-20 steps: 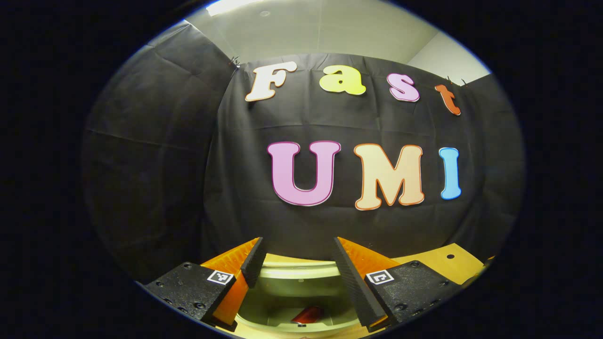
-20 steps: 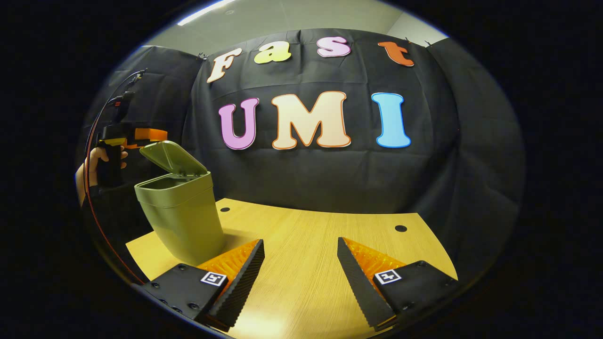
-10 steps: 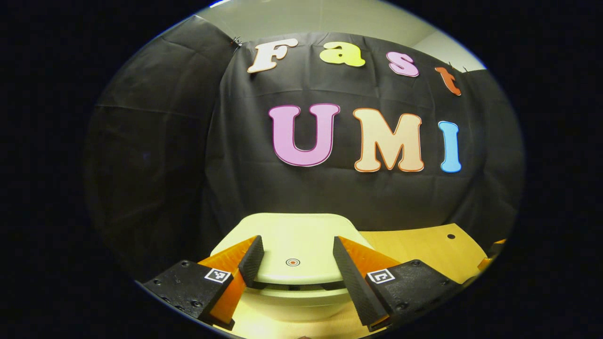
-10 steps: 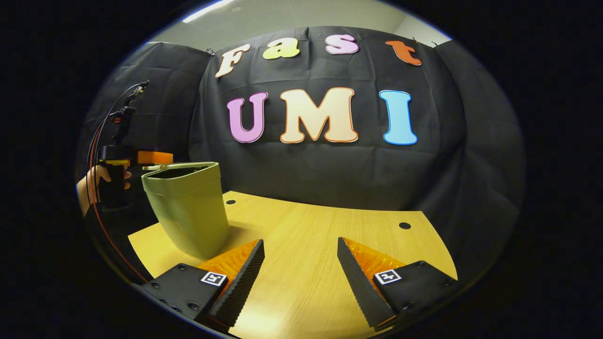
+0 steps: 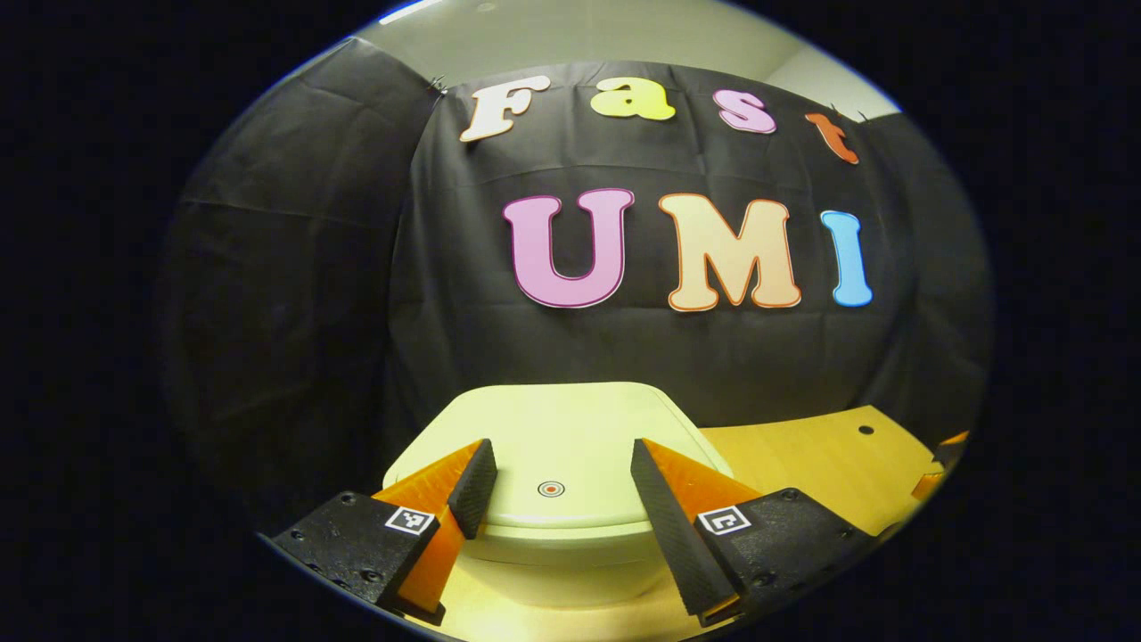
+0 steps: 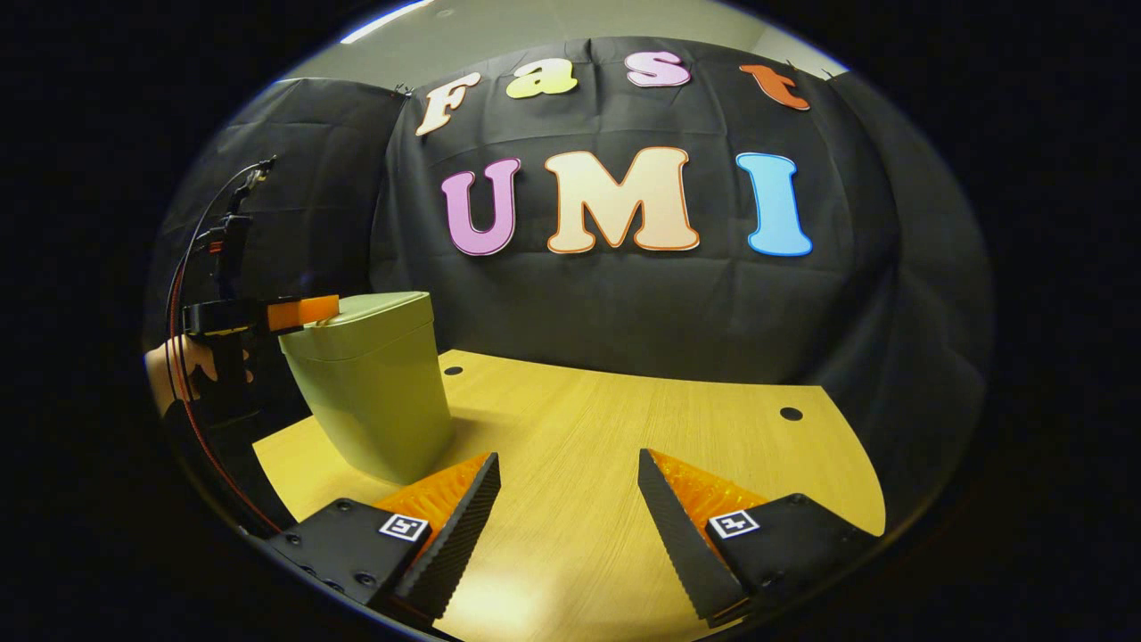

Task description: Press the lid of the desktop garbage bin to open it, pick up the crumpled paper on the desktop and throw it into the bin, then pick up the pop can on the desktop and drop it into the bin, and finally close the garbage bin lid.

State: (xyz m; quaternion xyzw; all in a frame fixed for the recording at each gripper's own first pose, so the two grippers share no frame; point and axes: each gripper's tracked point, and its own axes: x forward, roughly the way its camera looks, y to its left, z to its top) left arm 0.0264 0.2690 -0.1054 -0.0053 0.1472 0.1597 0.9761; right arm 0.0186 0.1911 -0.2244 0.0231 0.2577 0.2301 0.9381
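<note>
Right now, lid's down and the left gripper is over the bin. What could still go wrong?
1. The left gripper hangs open over the lid, close to its dot-marked button; a downward bump might pop it open again.
2. The garbage bin stands near the table's edge; a sideways nudge on withdrawal could shift it off.

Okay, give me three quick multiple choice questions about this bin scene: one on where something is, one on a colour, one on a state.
1. Where does the bin stand on the table in the right gripper view?
A. left end
B. right end
C. middle

2. What colour is the bin?
A. red
B. pale green
C. blue

3. How is the lid?
A. propped wide open
B. missing
C. down on the bin

Answers: 1 A, the bin sits by the table's left edge. 2 B, its wall and lid are pale green. 3 C, the lid lies flat, with the left gripper open over it.
</note>
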